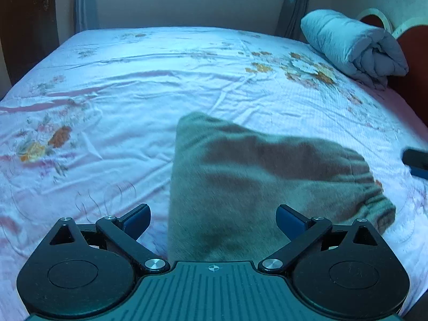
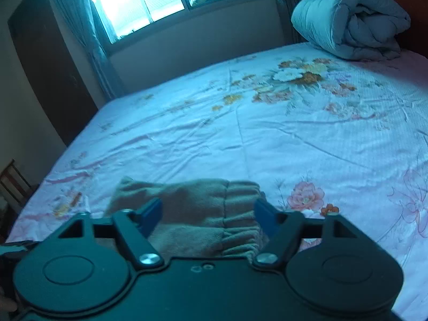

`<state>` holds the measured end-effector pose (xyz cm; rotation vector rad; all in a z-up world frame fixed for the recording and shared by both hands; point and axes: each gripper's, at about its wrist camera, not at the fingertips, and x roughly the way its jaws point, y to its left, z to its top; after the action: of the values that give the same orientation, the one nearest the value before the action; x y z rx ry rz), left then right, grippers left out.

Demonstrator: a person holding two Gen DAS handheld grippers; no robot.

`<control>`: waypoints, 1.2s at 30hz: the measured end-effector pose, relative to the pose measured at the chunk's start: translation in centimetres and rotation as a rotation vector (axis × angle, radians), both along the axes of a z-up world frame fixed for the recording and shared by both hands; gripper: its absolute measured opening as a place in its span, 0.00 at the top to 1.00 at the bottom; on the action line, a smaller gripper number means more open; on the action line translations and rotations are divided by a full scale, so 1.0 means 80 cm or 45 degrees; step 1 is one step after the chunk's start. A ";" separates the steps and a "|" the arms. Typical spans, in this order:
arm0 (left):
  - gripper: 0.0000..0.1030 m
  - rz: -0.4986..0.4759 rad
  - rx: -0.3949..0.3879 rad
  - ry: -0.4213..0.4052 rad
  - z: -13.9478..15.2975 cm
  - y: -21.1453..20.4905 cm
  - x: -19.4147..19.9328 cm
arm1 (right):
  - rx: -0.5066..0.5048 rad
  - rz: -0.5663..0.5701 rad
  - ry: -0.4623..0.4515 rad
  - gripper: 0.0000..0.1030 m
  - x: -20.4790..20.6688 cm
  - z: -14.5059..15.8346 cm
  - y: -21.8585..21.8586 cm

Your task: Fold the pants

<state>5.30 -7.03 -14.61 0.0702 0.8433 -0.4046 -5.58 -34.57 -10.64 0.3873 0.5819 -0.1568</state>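
Observation:
The olive-brown pants (image 1: 254, 176) lie folded in a compact pile on the flowered bed sheet (image 1: 107, 93). Their gathered elastic waistband is at the right end (image 2: 240, 224). My left gripper (image 1: 213, 218) is open and empty, just above the near left part of the pile. My right gripper (image 2: 208, 214) is open and empty, hovering over the near edge of the pants (image 2: 187, 208) at the waistband side. A fingertip of the right gripper shows at the right edge of the left wrist view (image 1: 416, 160).
A rolled grey quilt (image 1: 353, 48) lies at the far right corner of the bed (image 2: 350, 21). A window with curtains (image 2: 139, 0) is behind the bed. A dark wardrobe (image 2: 45, 67) stands at the far left. A wooden chair (image 2: 13, 184) is by the bed's left side.

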 end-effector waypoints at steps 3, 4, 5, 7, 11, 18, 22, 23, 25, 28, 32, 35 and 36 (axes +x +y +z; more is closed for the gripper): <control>0.02 0.037 0.007 0.017 -0.008 0.012 0.027 | 0.009 -0.048 0.046 0.06 0.003 -0.013 -0.017; 0.02 0.050 0.013 0.032 -0.014 0.016 0.035 | 0.022 -0.068 0.087 0.06 0.007 -0.024 -0.026; 0.02 0.058 0.013 0.053 -0.021 0.019 0.044 | 0.056 -0.085 0.124 0.06 0.011 -0.037 -0.037; 0.02 0.055 -0.002 0.098 -0.037 0.020 0.060 | 0.157 -0.111 0.182 0.06 0.018 -0.062 -0.058; 0.02 0.015 -0.067 0.186 -0.068 0.012 0.081 | 0.399 -0.102 0.222 0.06 0.035 -0.107 -0.083; 0.11 -0.076 -0.187 0.308 -0.116 -0.010 0.092 | 0.613 0.064 0.270 0.33 0.059 -0.152 -0.083; 0.51 -0.072 -0.232 0.284 -0.106 -0.015 0.085 | 0.608 0.088 0.257 0.56 0.060 -0.149 -0.073; 0.56 -0.079 -0.230 0.263 -0.101 -0.016 0.082 | 0.573 0.091 0.257 0.57 0.060 -0.143 -0.068; 0.70 -0.072 -0.260 0.242 -0.091 -0.010 0.084 | 0.498 0.101 0.237 0.61 0.059 -0.128 -0.055; 0.76 -0.057 -0.316 0.205 -0.076 -0.002 0.089 | 0.449 0.121 0.151 0.62 0.059 -0.100 -0.039; 0.77 -0.024 -0.381 0.102 -0.042 -0.004 0.110 | 0.385 0.148 0.061 0.63 0.076 -0.062 -0.024; 0.77 0.004 -0.399 0.049 -0.023 -0.004 0.163 | 0.361 0.174 0.011 0.63 0.116 -0.039 -0.026; 0.77 0.013 -0.388 0.030 -0.019 -0.005 0.186 | 0.356 0.177 0.000 0.63 0.132 -0.033 -0.036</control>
<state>20.20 -7.44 -16.11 -0.2216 0.7964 -0.5211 4.96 -37.48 -13.28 0.6159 0.6304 0.0596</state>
